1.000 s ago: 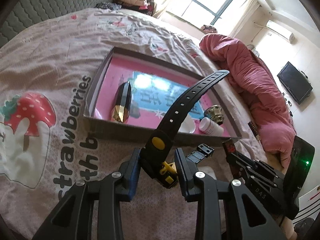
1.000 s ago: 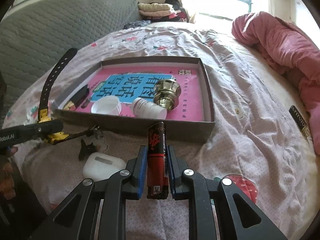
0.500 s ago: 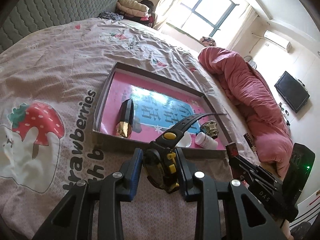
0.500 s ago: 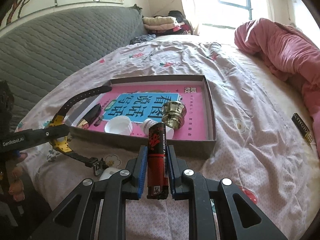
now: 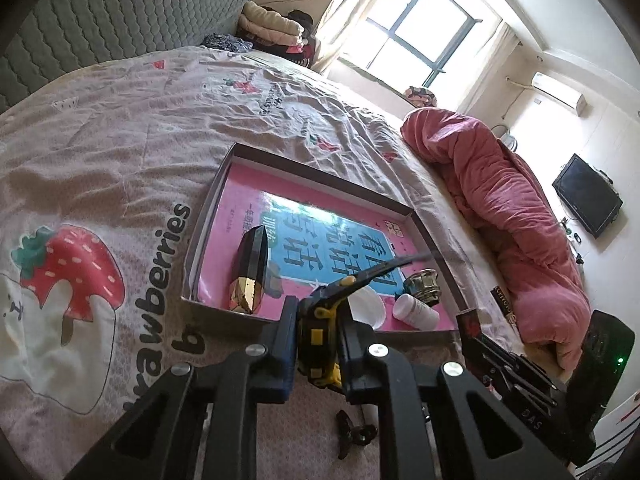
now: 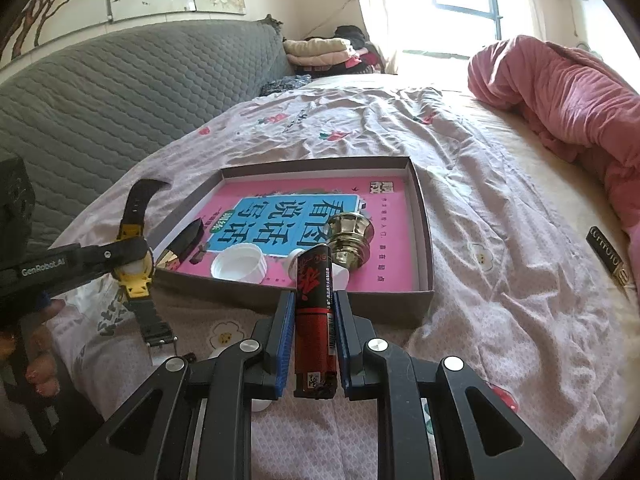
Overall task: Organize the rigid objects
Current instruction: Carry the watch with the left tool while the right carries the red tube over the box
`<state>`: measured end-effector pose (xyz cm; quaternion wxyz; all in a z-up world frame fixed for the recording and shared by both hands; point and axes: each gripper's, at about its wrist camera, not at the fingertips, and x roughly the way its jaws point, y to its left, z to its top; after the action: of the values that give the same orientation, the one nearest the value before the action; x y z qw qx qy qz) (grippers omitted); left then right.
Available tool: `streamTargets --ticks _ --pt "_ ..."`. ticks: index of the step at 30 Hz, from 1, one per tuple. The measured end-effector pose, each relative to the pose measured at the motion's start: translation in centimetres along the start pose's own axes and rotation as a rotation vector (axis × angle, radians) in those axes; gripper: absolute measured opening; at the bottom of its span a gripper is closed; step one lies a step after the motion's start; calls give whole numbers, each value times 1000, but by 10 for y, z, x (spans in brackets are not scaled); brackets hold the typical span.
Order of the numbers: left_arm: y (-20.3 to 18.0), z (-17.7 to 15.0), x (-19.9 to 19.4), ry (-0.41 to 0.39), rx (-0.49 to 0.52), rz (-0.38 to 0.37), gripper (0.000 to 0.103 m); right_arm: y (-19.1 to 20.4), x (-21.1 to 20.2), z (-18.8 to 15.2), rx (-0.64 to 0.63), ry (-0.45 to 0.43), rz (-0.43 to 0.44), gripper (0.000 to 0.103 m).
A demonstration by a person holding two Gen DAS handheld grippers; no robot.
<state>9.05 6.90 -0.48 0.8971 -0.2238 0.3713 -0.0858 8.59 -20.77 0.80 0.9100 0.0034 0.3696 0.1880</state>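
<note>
The left tool (image 5: 316, 334) has just been closing and is now pinched on the watch (image 5: 320, 336); a sec ago its jaws stood spread either side of the yellow case, strap sticking up over the tray; now the pads press both flanks of the case at lower centre of the left view, and the watch hangs clear of the bedsheet in the right view, mid-left of frame; so the pick looks secured, and next step is prob. carrying it over the near wall of the cardboard tray (image 5: 208, 216) and setting it down. Right tool (image 6: 312, 320) unchanged; clamped on a red-and-black battery (image 6: 314, 312), held lengthwise between the blue pads, lower centre of the right view, tip just short of the tray's near wall. Watch: chunky yellow case w/ black face side-on, black perforated strap; one end curls up toward upper left of the right view, the buckle end dangles down; floppy strap may snag the tray wall on the way in. Tray lies mid-frame on the strawberry-print bedsheet (image 5: 120, 152), lined w/ a pink-and-blue booklet; already inside: a black faceted bottle w/ gold cap (image 5: 250, 276) at left, a white lid (image 6: 239, 267), a small white bottle (image 5: 414, 312) on its side, a brass knob (image 6: 352, 236). A white earbud case & a small dark clip lie on the sheet below the tools, not yet tidied.
</note>
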Motion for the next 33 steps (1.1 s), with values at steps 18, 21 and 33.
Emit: streamTargets --ticks 18,21,33 --pt "-12 26 -20 -111 5 -4 17 -26 -13 16 66 -92 -51 19" --pt "-13 31 -22 -132 -10 -6 17 -29 -14 19 71 -107 -63 19" --pt "-14 47 -23 -204 -24 19 18 -34 -10 25 75 -124 -68 19"
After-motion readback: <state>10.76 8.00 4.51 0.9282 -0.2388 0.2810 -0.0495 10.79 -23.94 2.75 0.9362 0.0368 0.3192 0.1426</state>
